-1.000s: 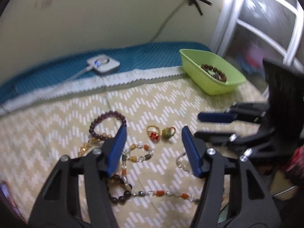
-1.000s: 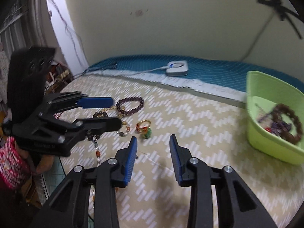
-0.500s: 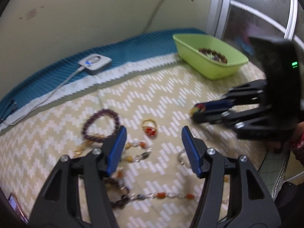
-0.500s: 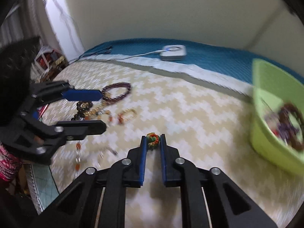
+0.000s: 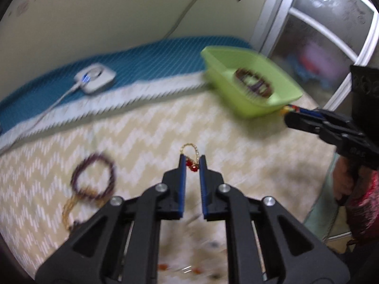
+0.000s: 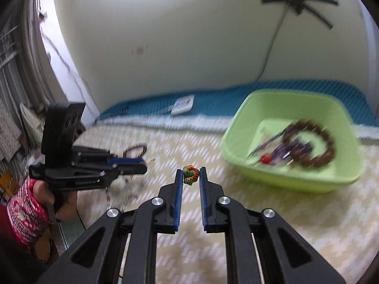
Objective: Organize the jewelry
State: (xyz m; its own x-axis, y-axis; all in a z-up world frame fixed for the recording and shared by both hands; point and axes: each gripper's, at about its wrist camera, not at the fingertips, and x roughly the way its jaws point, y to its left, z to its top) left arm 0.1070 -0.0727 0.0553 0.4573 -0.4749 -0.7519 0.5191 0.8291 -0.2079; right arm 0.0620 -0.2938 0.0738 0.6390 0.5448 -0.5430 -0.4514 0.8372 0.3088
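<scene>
My left gripper [image 5: 192, 163] is shut on a gold ring with a red stone [image 5: 191, 159] and holds it above the zigzag cloth. My right gripper [image 6: 190, 175] is shut on a green and orange ring [image 6: 190, 175] and holds it in the air just left of the green tray [image 6: 239, 127]. The tray [image 5: 239, 99] holds a brown bead bracelet [image 6: 308, 142] and other pieces. A dark purple bead bracelet [image 5: 94, 177] and a gold chain [image 5: 68, 208] lie on the cloth at the left.
A white charger [image 5: 96, 80] with its cable lies on the blue mat by the wall. More bead strands [image 5: 184, 267] lie blurred under my left gripper. A white door frame [image 5: 331, 37] stands at the right. The bed edge drops off by the person's hand [image 5: 343, 179].
My left gripper has closed on the red-stone ring and lifted it. My right gripper has carried the green ring up and towards the green tray.
</scene>
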